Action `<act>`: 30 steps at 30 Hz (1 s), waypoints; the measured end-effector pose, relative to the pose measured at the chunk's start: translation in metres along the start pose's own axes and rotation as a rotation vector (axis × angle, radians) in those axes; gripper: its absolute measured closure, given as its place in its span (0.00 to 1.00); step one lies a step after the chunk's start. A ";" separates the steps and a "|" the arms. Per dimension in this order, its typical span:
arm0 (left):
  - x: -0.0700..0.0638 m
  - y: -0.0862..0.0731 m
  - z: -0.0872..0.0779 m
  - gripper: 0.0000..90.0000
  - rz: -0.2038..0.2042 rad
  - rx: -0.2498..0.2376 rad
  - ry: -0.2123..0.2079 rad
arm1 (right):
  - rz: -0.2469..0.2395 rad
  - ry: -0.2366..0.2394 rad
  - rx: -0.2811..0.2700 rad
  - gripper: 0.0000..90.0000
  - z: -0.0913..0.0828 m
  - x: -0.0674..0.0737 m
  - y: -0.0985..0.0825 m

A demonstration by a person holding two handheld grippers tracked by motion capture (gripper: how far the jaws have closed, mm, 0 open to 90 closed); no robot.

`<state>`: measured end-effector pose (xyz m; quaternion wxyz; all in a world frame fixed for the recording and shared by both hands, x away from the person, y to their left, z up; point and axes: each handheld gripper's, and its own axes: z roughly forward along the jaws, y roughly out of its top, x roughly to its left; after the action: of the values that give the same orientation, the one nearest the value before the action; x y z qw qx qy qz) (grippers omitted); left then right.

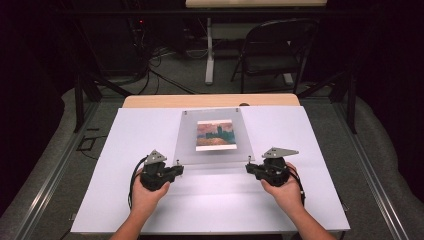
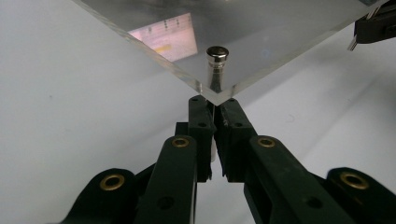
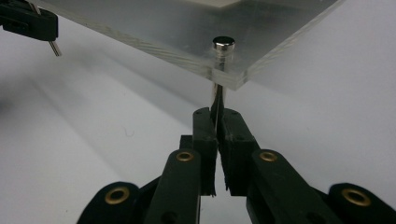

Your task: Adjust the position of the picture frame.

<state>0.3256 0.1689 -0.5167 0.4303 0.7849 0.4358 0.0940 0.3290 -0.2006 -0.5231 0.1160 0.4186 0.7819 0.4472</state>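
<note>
On the white tabletop (image 1: 125, 200) in front of you lies a clear acrylic frame (image 1: 190, 140) with a small painted picture (image 1: 215, 135) sandwiched in its middle, and you have one pair of tongs at each of its near corners. Your left tongs (image 1: 178, 169) sit at the near left corner; in the left gripper view their jaws are pinched together on the metal standoff pin (image 2: 215, 74) that passes through that corner of the frame (image 2: 261, 28) — the grip falls on the pin's shaft just below the plate, while its rounded cap stands above. Your right tongs (image 1: 248, 168) mirror this at the near right corner: in the right gripper view the jaws are clamped on the lower shaft of the other pin (image 3: 223, 46), whose flat cap rests on top of the acrylic (image 3: 187, 28). Both near corners look raised off the white surface. Two more small fittings show at the frame's far corners, near the tabletop's wooden far edge (image 1: 210, 101).
</note>
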 end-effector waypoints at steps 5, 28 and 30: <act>0.007 0.008 0.005 0.94 -0.008 -0.003 -0.003 | 0.018 -0.010 -0.008 0.95 0.004 -0.005 0.008; 0.016 -0.009 0.030 0.94 -0.005 0.057 0.039 | -0.006 -0.043 0.064 0.94 0.028 -0.007 -0.012; 0.016 -0.009 0.032 0.94 -0.008 0.059 0.038 | -0.008 -0.045 0.063 0.94 0.029 -0.009 -0.012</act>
<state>0.3461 0.1644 -0.5470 0.3988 0.7938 0.4495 0.0944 0.3440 -0.1924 -0.5513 0.1222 0.4290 0.7943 0.4125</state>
